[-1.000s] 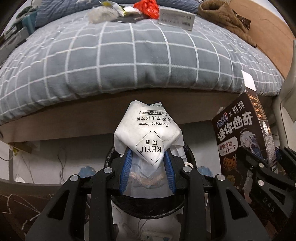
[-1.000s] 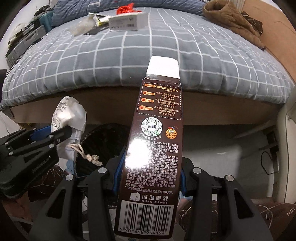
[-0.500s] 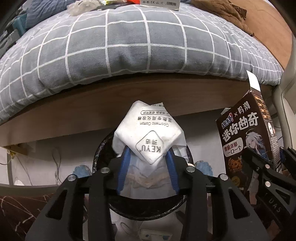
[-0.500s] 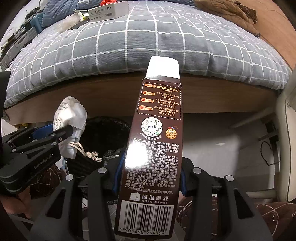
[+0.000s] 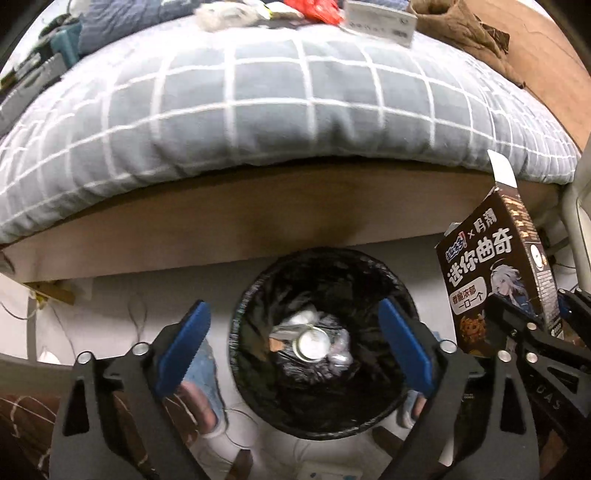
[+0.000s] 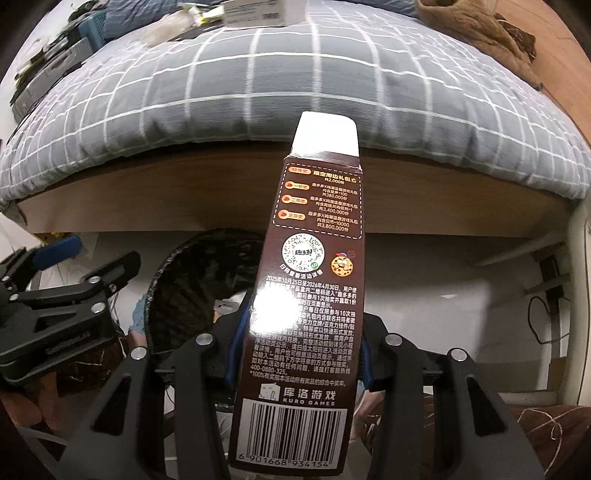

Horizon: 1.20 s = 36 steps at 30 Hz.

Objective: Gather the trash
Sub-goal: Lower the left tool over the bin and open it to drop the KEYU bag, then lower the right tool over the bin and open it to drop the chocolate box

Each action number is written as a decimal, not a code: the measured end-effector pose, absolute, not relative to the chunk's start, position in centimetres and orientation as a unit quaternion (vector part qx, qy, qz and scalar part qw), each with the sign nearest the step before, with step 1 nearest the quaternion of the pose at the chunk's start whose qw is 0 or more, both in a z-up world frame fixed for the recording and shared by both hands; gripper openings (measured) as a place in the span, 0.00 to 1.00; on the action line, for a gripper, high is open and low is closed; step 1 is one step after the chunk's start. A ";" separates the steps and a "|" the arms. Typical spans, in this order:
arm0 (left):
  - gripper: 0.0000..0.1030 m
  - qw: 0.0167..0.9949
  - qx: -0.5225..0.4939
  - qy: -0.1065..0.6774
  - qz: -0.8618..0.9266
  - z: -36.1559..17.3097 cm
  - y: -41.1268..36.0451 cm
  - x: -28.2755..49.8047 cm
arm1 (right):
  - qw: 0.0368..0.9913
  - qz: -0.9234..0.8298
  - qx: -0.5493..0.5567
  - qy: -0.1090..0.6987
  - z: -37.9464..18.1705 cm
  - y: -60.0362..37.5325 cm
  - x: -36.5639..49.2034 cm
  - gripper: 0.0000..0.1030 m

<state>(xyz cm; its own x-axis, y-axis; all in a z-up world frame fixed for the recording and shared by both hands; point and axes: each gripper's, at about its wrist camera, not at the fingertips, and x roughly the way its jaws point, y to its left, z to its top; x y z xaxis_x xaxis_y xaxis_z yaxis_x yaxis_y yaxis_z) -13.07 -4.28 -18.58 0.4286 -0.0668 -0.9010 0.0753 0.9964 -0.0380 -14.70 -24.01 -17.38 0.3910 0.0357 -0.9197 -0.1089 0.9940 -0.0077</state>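
Observation:
My left gripper [image 5: 291, 306] hangs over a round bin with a black liner [image 5: 240, 306]; its jaws are opening wide and nothing is between the blue pads [image 5: 184, 339]. Crumpled whitish packaging and a round lid [image 5: 312, 343] lie at the bin's bottom. My right gripper [image 6: 301, 332] is shut on a tall brown cookie box [image 6: 314, 258], upright with its white top flap open. That box [image 5: 491, 280] shows at the right of the left wrist view, beside the bin. The bin [image 6: 192, 280] sits left of the box in the right wrist view.
A bed with a grey checked duvet [image 5: 258, 110] and a wooden side board [image 5: 258, 221] rises just behind the bin. On the bed lie a red wrapper [image 5: 314, 7], a white box [image 5: 380, 24] and a brown garment [image 5: 461, 29]. A blue slipper [image 5: 199, 365] is beside the bin.
The left jaws have spread wide and the white cotton-pad packet they held is gone from between them. The bin's inside now shows. The right gripper still holds the cookie box.

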 end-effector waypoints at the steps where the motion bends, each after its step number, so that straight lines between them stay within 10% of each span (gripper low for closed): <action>1: 0.93 0.848 0.004 0.529 -0.037 -18.3 -3.9 -13.1 | 0.833 0.046 -0.034 0.550 -17.4 -23.7 -14.7 0.43; 24: 0.94 0.851 -0.028 0.525 0.003 -17.3 3.3 -14.0 | 0.822 0.085 -0.063 0.559 -17.9 -16.0 -13.7 0.47; 36: 0.94 0.857 -0.029 0.514 0.002 -16.1 3.0 -14.3 | 0.843 0.069 -0.062 0.530 -15.6 -16.4 -13.0 0.75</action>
<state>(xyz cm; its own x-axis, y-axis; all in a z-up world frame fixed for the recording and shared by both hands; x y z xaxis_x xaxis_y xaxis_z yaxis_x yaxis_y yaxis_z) -14.27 3.01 -16.09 0.4721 -0.0268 -0.8811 -0.0329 0.9983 -0.0480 -13.03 -16.45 -15.62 0.4295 0.0502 -0.9017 -0.1814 0.9829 -0.0316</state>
